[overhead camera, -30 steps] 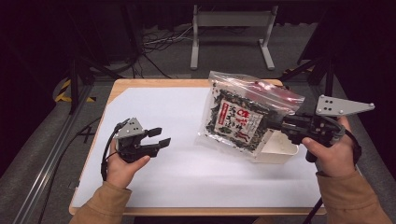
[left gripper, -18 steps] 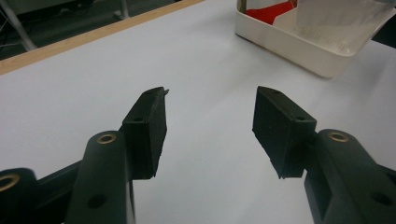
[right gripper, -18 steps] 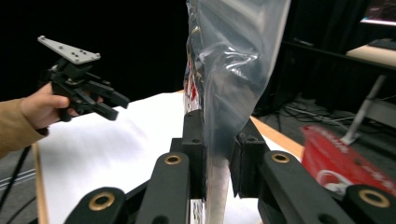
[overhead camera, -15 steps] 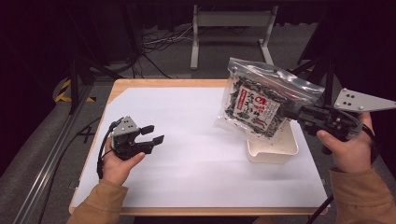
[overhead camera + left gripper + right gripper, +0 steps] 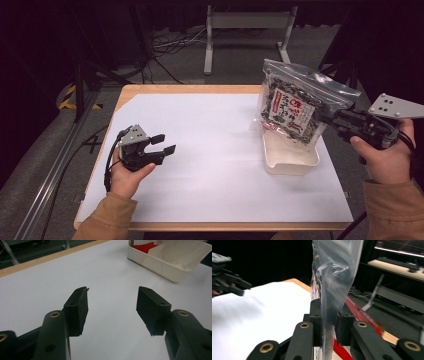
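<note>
White paper is covering the table [image 5: 210,200]; our right gripper [image 5: 325,119] is pinching the clear snack bag [image 5: 295,107] above the white tray [image 5: 290,159], far right. We are keeping it upright while lowering. Left gripper [image 5: 164,144], near left, has just been opening, jaws apart and holding nothing.

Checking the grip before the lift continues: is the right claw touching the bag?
Touching. The right gripper view shows the right claw with both jaws pressed against the clear bag, pinching its plastic between them.
</note>
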